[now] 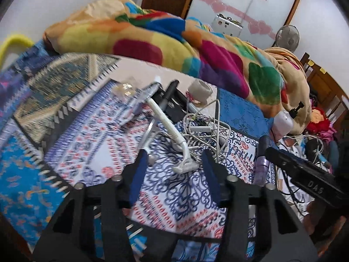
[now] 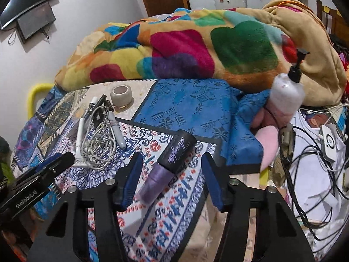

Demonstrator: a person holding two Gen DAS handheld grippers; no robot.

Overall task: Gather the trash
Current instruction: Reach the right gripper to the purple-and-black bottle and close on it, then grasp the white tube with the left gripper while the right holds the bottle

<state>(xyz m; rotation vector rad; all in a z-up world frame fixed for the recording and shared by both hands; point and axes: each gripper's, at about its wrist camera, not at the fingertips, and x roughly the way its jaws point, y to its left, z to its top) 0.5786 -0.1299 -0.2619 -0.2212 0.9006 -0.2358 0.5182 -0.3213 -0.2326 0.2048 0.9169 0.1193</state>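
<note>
My left gripper point(image 1: 174, 159) is open just above the patterned bedsheet point(image 1: 91, 135), its jaws on either side of the head of a white disposable razor point(image 1: 174, 128). A tangle of white cable point(image 1: 209, 128) lies right behind the razor. My right gripper point(image 2: 172, 163) is open around a purple tube with a black cap point(image 2: 168, 163) lying on the sheet. The tube also shows in the left wrist view point(image 1: 262, 161). A cardboard tape roll point(image 2: 121, 96) stands further back. The razor and cable show in the right wrist view point(image 2: 96, 139).
A colourful heart-print blanket point(image 2: 185, 50) is heaped along the far side. A blue cushion point(image 2: 196, 111) lies behind the tube. A white pump bottle point(image 2: 288, 91) stands at the right, next to black and white cables point(image 2: 314, 163). A crumpled clear plastic piece point(image 1: 126, 89) lies far left.
</note>
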